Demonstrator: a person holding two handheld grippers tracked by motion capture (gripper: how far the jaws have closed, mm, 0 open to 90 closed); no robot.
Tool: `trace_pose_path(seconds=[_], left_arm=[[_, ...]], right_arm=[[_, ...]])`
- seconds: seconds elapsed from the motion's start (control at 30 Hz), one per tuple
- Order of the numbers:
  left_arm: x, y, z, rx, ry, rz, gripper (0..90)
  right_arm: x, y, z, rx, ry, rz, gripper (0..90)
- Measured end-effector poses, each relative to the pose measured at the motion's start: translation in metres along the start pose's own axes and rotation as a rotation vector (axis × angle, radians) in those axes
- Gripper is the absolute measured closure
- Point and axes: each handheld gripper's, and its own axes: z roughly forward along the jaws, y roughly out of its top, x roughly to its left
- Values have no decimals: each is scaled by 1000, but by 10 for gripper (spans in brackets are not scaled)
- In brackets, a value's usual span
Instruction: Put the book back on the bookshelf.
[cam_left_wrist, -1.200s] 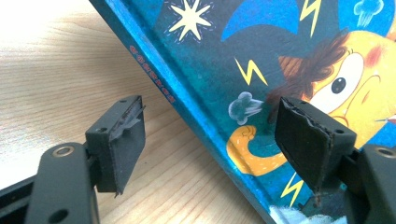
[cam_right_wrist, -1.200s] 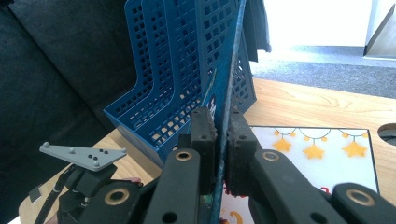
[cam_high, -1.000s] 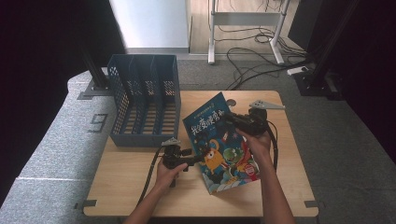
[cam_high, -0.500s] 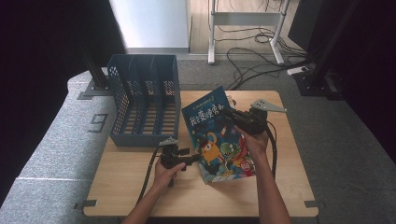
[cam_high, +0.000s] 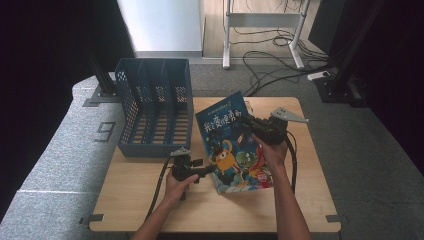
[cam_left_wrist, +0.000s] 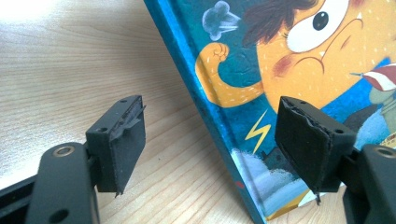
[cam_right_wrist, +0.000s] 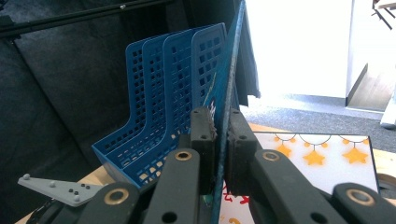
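Right gripper (cam_high: 248, 123) is clamped on the cover of the book (cam_high: 235, 145), holding that cover lifted off the table (cam_high: 300, 200); in the right gripper view both pads pinch the thin board edge-on. Left gripper (cam_high: 204, 171) sits at the book's 9 o'clock edge, jaws wide open, nothing between the pads (cam_left_wrist: 126, 140), spine just ahead of them. Book is at table centre-right, blue file rack (cam_high: 155, 107) at its 10 o'clock, just beside the raised cover.
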Motion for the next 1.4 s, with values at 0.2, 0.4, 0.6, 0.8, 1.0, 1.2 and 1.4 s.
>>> trace_pose_path(seconds=[0.2,0.4,0.6,0.8,1.0,1.2,1.4], left_arm=[[0,1,-1,-3,0,0,250],[2,2,-4,-6,-2,0,250],[3,2,-6,-8,1,-4,250],[0,0,-3,-3,-9,-1,250],[-1,-1,-1,4,-10,2,249],[-2,0,-1,0,-8,2,250],[-3,2,-2,-5,-7,6,250]], right_arm=[[1,1,5,-8,3,-13,833],[6,6,12,-58,-2,-63,835],[10,7,13,-85,12,-94,835],[10,4,8,-103,18,-95,834],[8,3,6,-109,26,-91,833],[6,2,2,-115,37,-94,833],[3,-3,-5,-140,59,-85,833]])
